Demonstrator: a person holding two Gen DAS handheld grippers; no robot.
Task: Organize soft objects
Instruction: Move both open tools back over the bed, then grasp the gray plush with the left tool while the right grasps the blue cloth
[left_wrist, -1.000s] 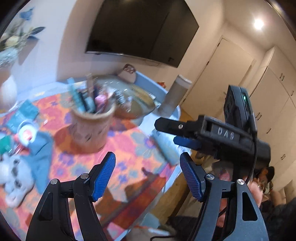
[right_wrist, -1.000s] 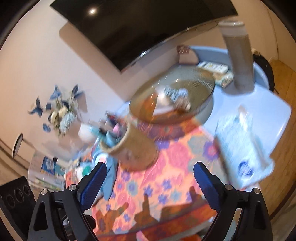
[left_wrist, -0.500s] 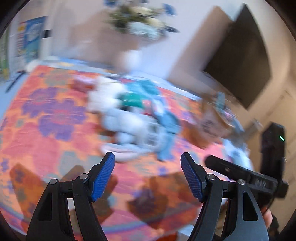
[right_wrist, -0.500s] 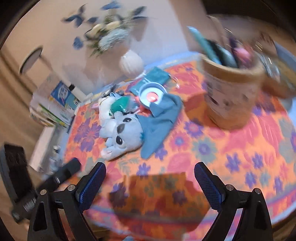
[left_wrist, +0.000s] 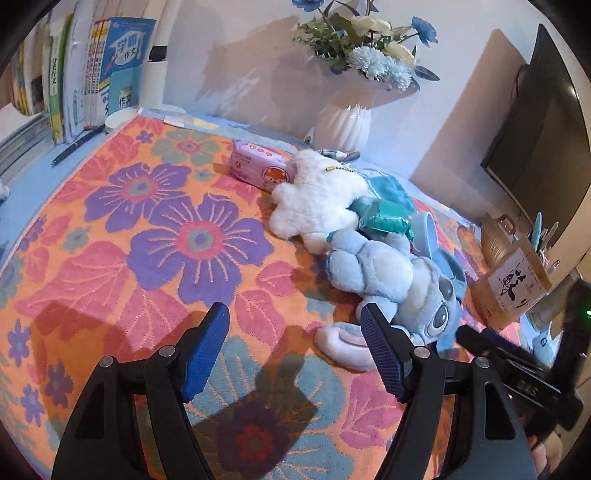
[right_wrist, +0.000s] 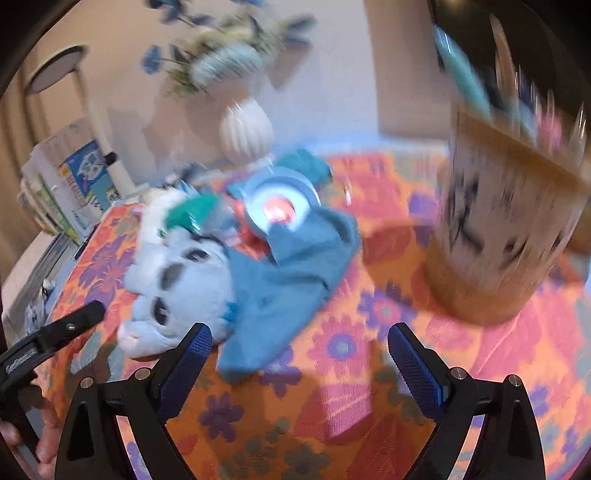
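Plainly the blue plush (left_wrist: 391, 280) lies just ahead and right of the left gripper (left_wrist: 293, 350), its long axis slanting away, both grippers' fingers open and empty, the right gripper (right_wrist: 299, 363) facing the blue cloth (right_wrist: 291, 273).

Blue plush toy (left_wrist: 391, 280): big-eyed, lying on its side on the flowered cloth; white fluffy plush (left_wrist: 314, 199): gold ball-chain, touching the blue one's far side; teal cloth (right_wrist: 291, 273): crumpled, draped against the blue plush's head.
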